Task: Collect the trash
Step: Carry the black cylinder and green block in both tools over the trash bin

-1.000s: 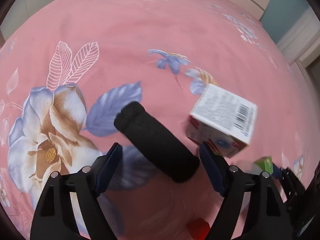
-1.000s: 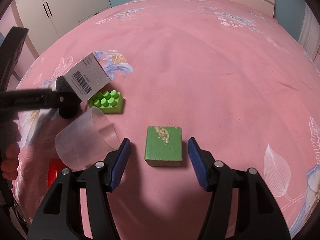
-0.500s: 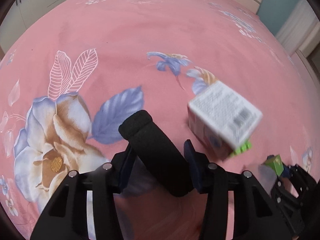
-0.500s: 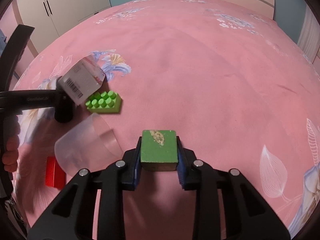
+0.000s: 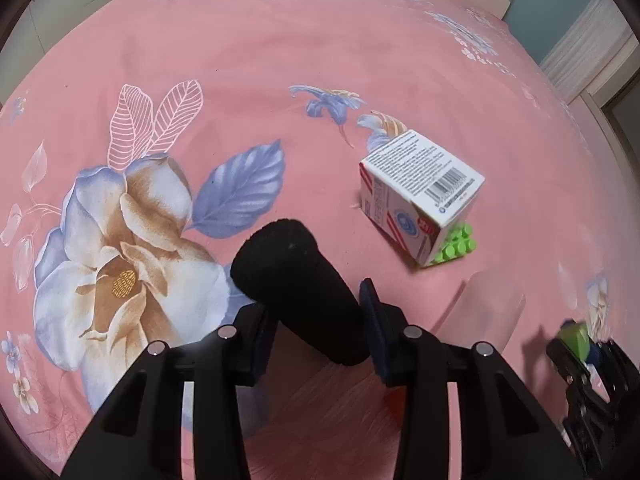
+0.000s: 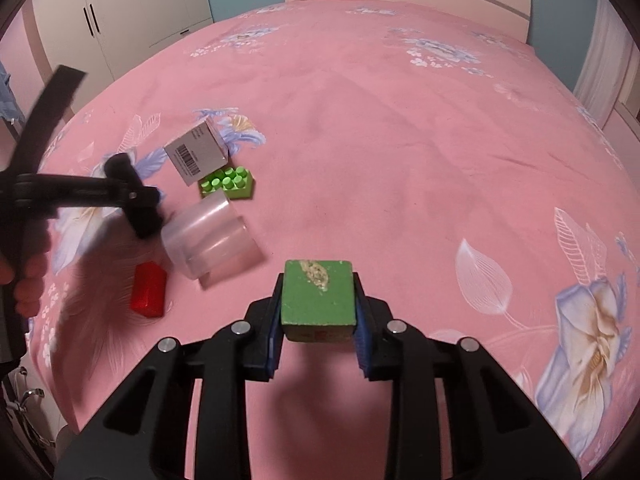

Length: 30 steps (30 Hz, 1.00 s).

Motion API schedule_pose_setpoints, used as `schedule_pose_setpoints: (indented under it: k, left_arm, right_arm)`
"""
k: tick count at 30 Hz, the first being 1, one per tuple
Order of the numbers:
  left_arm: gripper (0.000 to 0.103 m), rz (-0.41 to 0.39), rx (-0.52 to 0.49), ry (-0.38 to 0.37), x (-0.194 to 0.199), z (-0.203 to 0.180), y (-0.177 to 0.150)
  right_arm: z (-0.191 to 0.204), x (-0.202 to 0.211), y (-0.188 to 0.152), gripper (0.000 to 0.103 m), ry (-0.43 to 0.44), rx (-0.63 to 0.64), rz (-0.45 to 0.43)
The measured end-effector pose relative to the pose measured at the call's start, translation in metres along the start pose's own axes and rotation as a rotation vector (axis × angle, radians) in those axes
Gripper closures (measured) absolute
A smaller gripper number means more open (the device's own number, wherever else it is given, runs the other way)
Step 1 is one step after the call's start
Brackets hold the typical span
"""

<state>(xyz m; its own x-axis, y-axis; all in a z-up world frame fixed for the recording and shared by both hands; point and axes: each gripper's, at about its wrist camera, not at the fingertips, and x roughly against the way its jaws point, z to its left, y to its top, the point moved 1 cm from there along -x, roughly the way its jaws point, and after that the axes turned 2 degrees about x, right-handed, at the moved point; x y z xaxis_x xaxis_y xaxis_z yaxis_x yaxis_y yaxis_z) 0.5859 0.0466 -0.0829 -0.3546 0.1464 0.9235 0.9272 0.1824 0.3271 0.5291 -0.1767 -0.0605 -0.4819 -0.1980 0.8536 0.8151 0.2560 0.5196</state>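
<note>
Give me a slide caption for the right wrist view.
Right gripper shut on a green block above the pink bedspread; clear cup lying nearby.

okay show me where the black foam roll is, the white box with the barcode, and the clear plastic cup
black foam roll (image 5: 298,284): left wrist view, middle of its side.
white box with the barcode (image 5: 420,172): left wrist view, printed top face.
clear plastic cup (image 6: 212,236): right wrist view, its side wall, lying tipped over.

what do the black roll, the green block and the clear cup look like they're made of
Black roll: likely foam, matte and fuzzy.
Green block: probably painted wood, with paint chipped to a pale patch on top.
Clear cup: thin frosted plastic, see-through.
</note>
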Motion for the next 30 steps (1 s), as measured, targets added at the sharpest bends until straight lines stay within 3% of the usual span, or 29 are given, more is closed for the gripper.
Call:
schedule_pose_setpoints:
  k: [5,10,23,30]
  left_arm:
    - [0.064,-0.002,-0.049,-0.023,0.012,-0.014,-0.010]
    - [0.064,-0.039,-0.142,-0.011,0.056,-0.018,-0.039]
    - [0.064,-0.241,-0.417,0.074,0.216,-0.042,-0.136]
    - [0.064,-0.347,-0.518,0.120,0.278,-0.051,-0.198]
  right_arm:
    - [0.000,0.013,0.000,0.072,-0.014,0.020,-0.003]
    - [0.006,0.041,-0.005,0.072,-0.027,0.049,-0.022]
    - [0.053,0.179,-0.036,0.072,-0.028,0.153,-0.141]
    - [0.087,0.250,-0.065,0.072,-0.021,0.217,-0.220]
